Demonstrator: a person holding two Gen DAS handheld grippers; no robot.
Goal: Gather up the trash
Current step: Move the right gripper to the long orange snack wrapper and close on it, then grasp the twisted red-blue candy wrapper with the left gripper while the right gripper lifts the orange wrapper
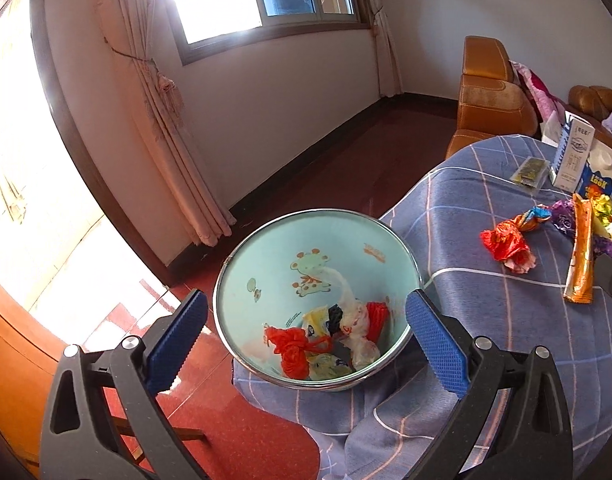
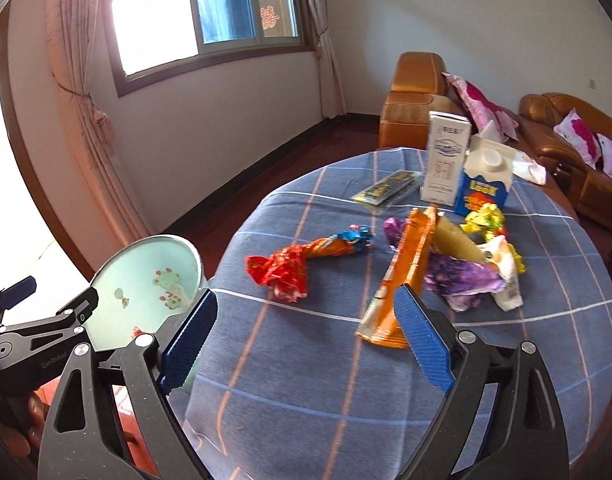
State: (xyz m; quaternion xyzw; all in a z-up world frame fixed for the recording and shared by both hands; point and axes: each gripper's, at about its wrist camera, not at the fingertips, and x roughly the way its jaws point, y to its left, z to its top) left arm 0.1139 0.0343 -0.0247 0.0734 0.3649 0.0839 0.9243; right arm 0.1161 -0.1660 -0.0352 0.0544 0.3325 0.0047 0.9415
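A light-blue trash bin [image 1: 266, 264] with a giraffe print stands beside the round table [image 2: 314, 360]; it holds red netting and crumpled wrappers. My left gripper [image 1: 306, 344] is open and empty, right above the bin's near rim. On the table lie a red foil wrapper [image 2: 282, 270], an orange packet [image 2: 406, 264], purple and gold wrappers [image 2: 462, 276], a flat dark packet [image 2: 386, 192], a white carton [image 2: 444, 160] and a blue carton [image 2: 484, 194]. My right gripper [image 2: 306, 344] is open and empty above the table, near the orange packet's end.
The bin [image 2: 146, 280] and the left gripper [image 2: 38, 332] show at the left of the right wrist view. An orange sofa [image 2: 418, 96] with pink cushions stands behind the table. Curtains [image 1: 162, 120] hang by the window. The floor is red.
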